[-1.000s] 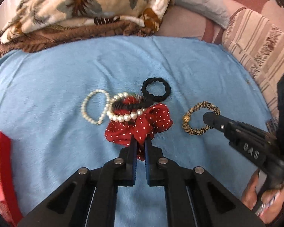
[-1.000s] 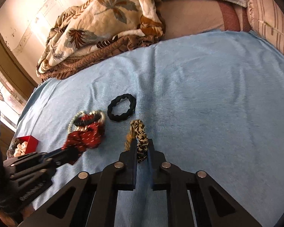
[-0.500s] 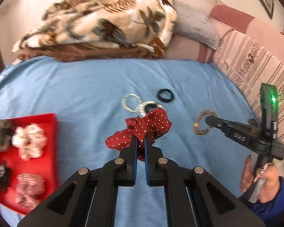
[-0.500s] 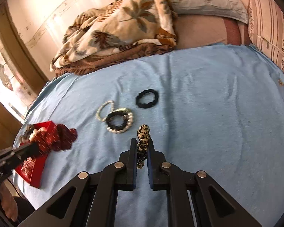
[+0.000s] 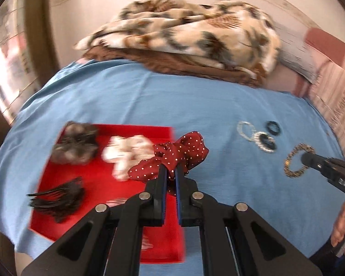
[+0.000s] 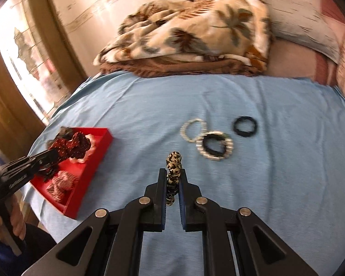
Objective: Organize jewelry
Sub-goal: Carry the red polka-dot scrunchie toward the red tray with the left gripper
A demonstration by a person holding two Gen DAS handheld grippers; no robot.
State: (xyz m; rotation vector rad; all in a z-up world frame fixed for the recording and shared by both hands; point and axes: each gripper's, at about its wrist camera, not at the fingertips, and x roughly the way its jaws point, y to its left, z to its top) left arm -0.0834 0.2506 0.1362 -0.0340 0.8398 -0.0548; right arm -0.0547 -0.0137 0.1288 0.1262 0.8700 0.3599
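- your left gripper (image 5: pixel 170 172) is clamped on the red polka-dot scrunchie (image 5: pixel 172 155); it hangs right over the near-right edge of the red tray (image 5: pixel 135 131), so part of it is over the tray and part over the blue sheet (image 5: pixel 149 96)
- your right gripper (image 6: pixel 172 174) is pinched tight on the leopard-print scrunchie (image 6: pixel 173 165), held above bare sheet, well apart from the tray; lots of open blue fabric around and ahead of it
- tray sits near the left edge of the bed in the right wrist view; its raised wall (image 6: pixel 92 168) faces the right gripper
- versus a second ago: both scrunchies were low by the pile, now both are lifted; the left one has travelled from the pile over to the tray, and the pile looks further off
- inside the tray: a grey-brown fluffy scrunchie (image 5: pixel 77 142), a white one (image 5: pixel 126 154), a black claw clip (image 5: pixel 57 197), a pink patterned scrunchie (image 6: pixel 61 184); the open red floor is mostly near the front
- left on the sheet: small pearl bracelet (image 6: pixel 193 130), bigger pearl bracelet with a black hair tie inside it (image 6: pixel 215 148), a wavy black hair tie (image 6: pixel 245 126) just beside
- floral blanket (image 6: pixel 191 30) and grey pillow (image 6: pixel 306 34) at the far end, well clear
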